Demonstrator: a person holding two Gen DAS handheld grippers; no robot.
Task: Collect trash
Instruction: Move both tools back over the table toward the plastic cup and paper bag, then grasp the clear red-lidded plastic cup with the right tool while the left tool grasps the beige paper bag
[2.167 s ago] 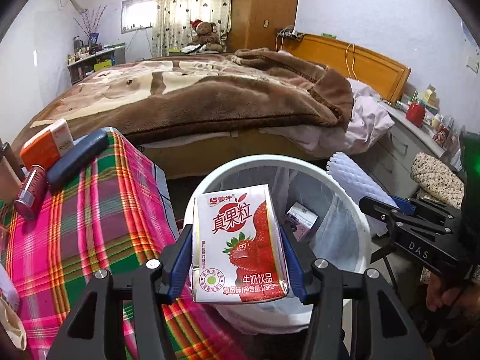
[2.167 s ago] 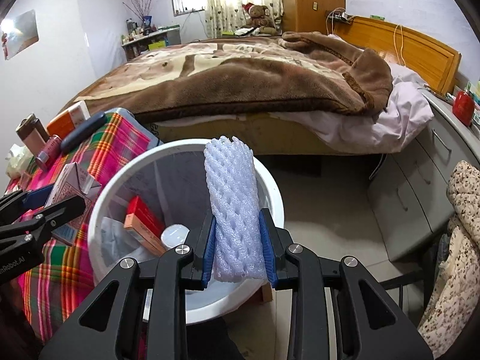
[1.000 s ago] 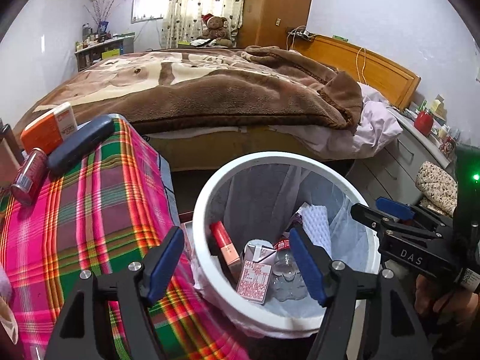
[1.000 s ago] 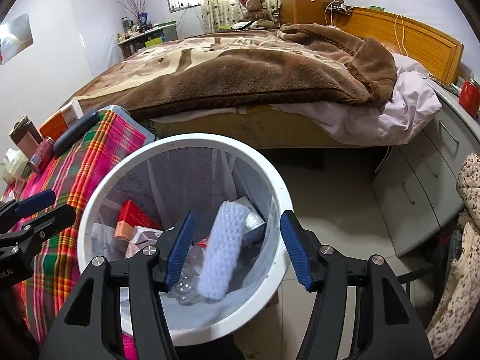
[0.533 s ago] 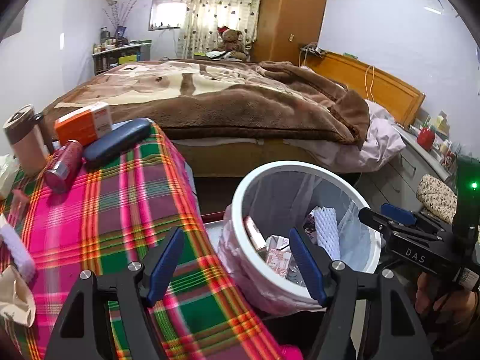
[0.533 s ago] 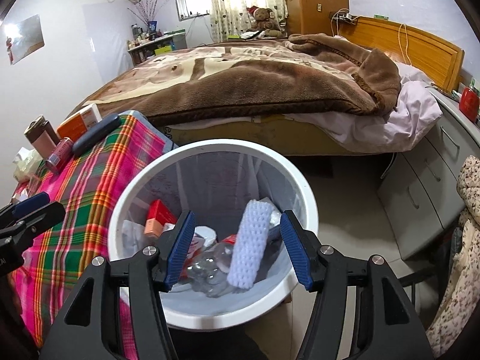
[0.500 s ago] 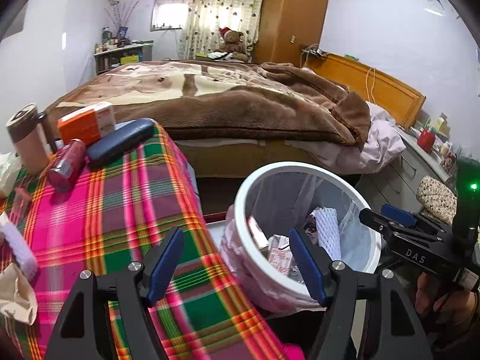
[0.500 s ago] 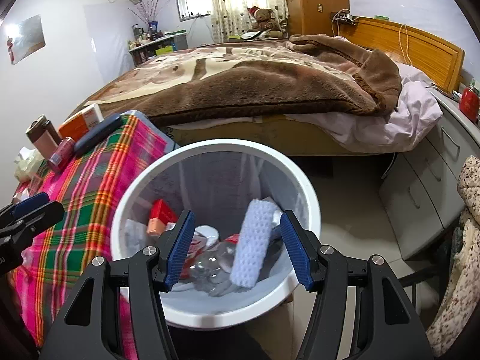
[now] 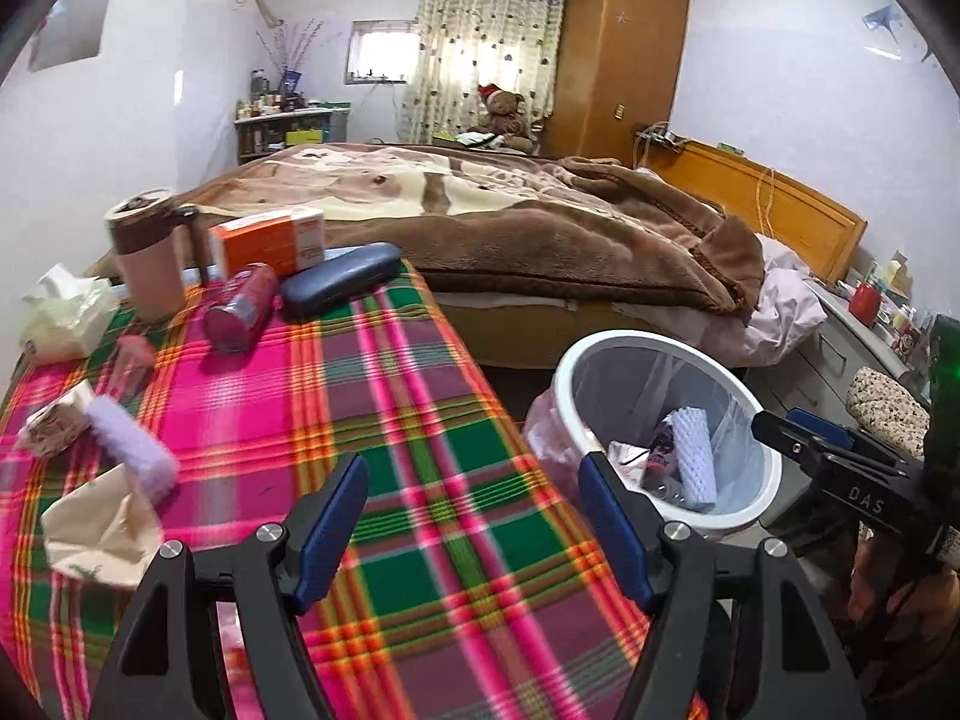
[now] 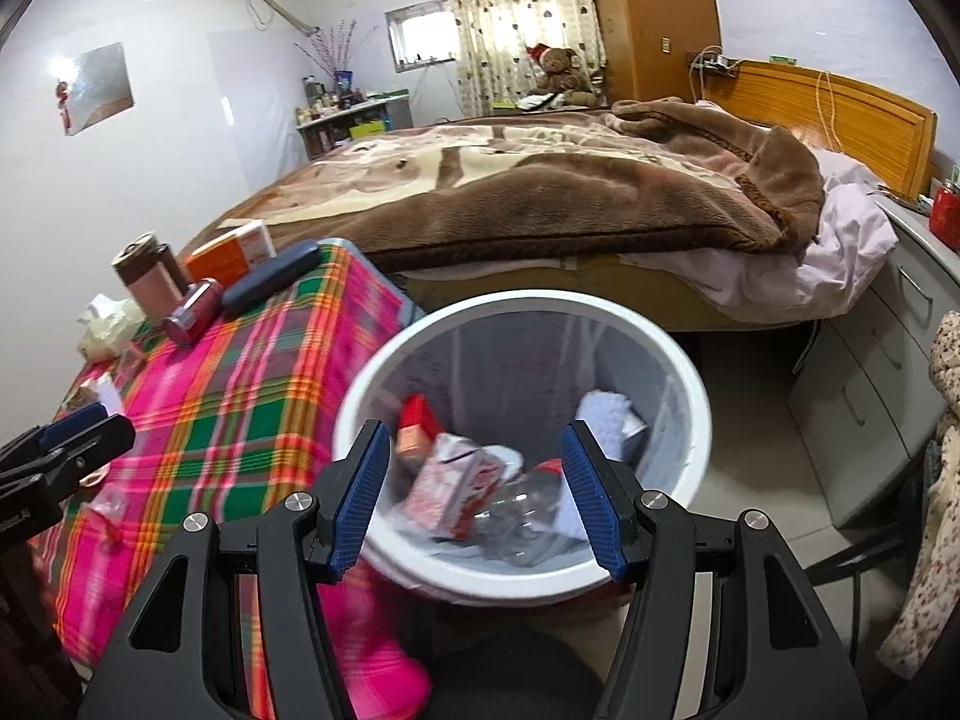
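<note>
White trash bin (image 10: 690,414) beside the plaid-covered worktop (image 9: 372,396), near the bed (image 9: 480,222).
The round bin, lined with a clear bag, holds a white foam net (image 9: 693,459), a strawberry milk carton (image 10: 456,483), a red box (image 10: 414,429) and a clear bottle (image 10: 516,507). The left gripper (image 9: 471,525) over the worktop and the right gripper (image 10: 474,504) over the bin both stand with jaws wide and empty.

Brown-blanketed bed (image 9: 510,222), teddy bear (image 9: 501,114), wooden wardrobe (image 9: 618,54)

A trash bin (image 9: 663,343) stands right of a cloth-covered table (image 9: 420,480), before the bed (image 9: 480,210); a foam sleeve (image 9: 693,459) lies inside, a cup (image 9: 147,258) on the table's far left.
</note>
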